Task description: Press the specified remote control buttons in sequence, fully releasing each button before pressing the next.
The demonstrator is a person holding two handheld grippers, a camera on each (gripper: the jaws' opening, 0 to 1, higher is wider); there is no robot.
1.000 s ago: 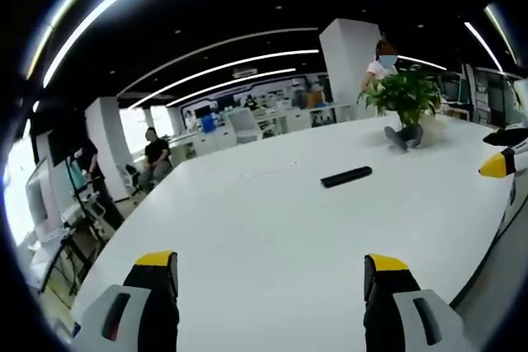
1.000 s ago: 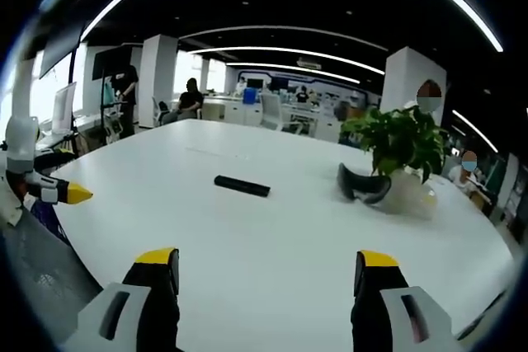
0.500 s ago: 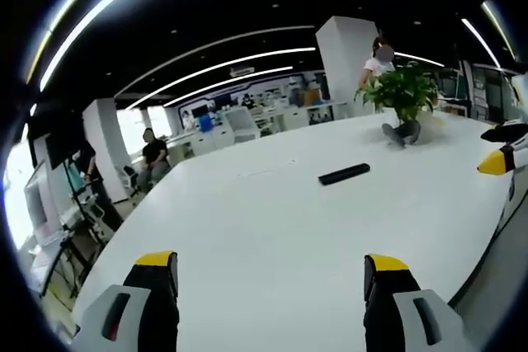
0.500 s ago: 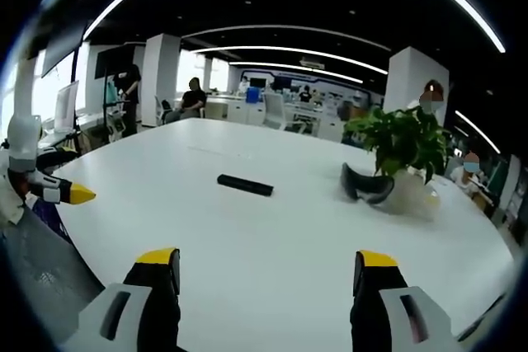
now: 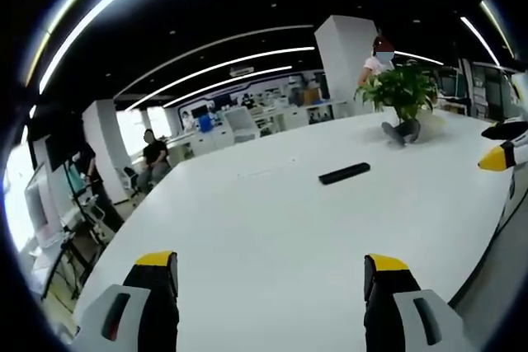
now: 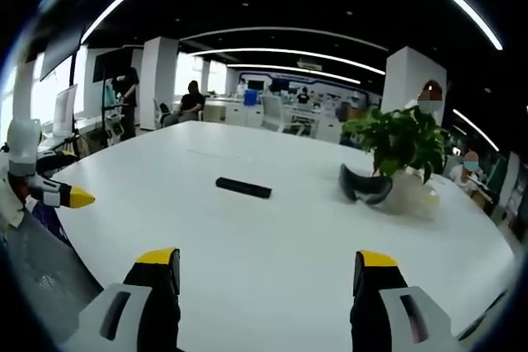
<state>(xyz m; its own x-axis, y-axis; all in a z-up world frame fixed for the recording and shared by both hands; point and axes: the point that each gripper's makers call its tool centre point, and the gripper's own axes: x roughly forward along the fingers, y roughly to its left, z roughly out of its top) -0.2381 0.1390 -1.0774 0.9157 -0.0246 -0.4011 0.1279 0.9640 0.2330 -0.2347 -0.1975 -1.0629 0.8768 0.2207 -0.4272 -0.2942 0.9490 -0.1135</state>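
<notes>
A slim black remote control point(image 5: 345, 173) point(image 6: 243, 188) lies flat near the middle of a large white table point(image 5: 272, 228) point(image 6: 272, 245). My left gripper point(image 5: 271, 268) is open, low over the table's near edge, well short of the remote. My right gripper point(image 6: 269, 264) is open too, at another side of the table, with the remote far ahead and a little left. The right gripper's yellow tip point(image 5: 497, 158) enters the left gripper view at the right edge. The left gripper's yellow tip point(image 6: 76, 197) shows at the left in the right gripper view.
A potted green plant point(image 5: 403, 95) point(image 6: 402, 147) stands on the table beyond the remote, with a dark curved object point(image 6: 365, 185) point(image 5: 400, 132) at its foot. Several people stand or sit among desks and chairs point(image 5: 153, 154) in the office behind.
</notes>
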